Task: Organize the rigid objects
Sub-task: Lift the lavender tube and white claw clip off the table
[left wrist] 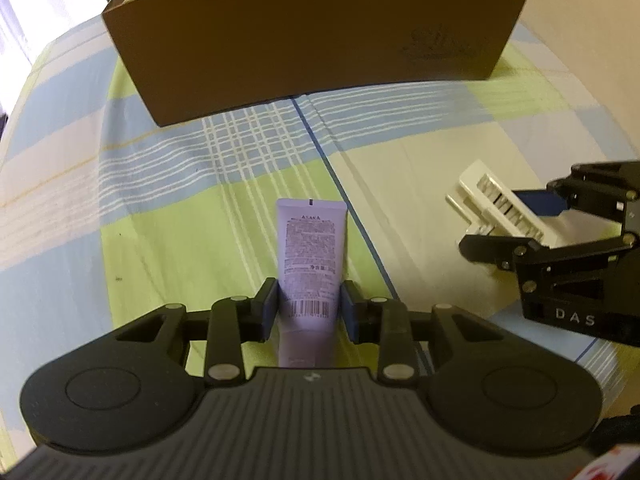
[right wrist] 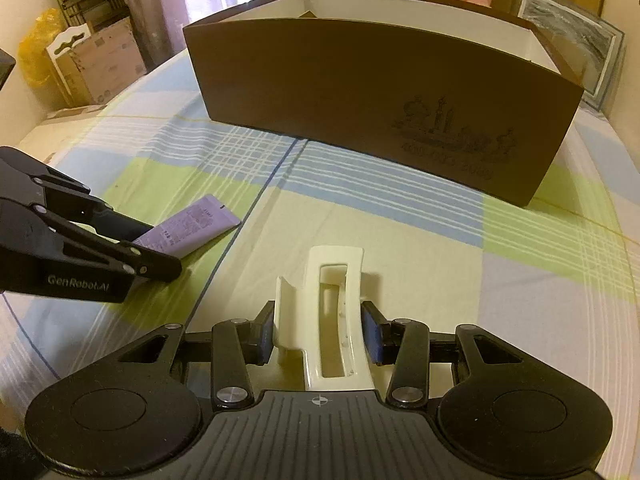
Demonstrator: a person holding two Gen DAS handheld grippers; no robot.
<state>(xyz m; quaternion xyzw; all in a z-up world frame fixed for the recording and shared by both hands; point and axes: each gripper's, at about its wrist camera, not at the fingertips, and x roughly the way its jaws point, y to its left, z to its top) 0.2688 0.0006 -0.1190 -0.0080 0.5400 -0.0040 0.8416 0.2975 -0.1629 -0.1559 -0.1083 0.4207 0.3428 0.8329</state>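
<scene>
Between my left tool's (left wrist: 308, 306) blue pads sits a pale lilac tube (left wrist: 312, 252), clamped at its lower end just above the barcode; its flat crimped end points away toward the box. The tube's back is covered in dense small print that I cannot read, under a heading that reads "ASAKA".

My right tool (right wrist: 318, 330) is partly closed on a cream plastic hair claw clip (right wrist: 336, 312), one pad against each side of it. The clip is long and curved, with a slotted opening down its back and a row of teeth along one edge.

Both things are just above a checked cloth (left wrist: 160, 200) of green, blue and white. Beyond them stands an open brown cardboard box (right wrist: 360, 92), white inside, with a printed skyline emblem low on its front wall; the figures under it are too blurred to read. The left tool's side reads "GenRobot.AI".
</scene>
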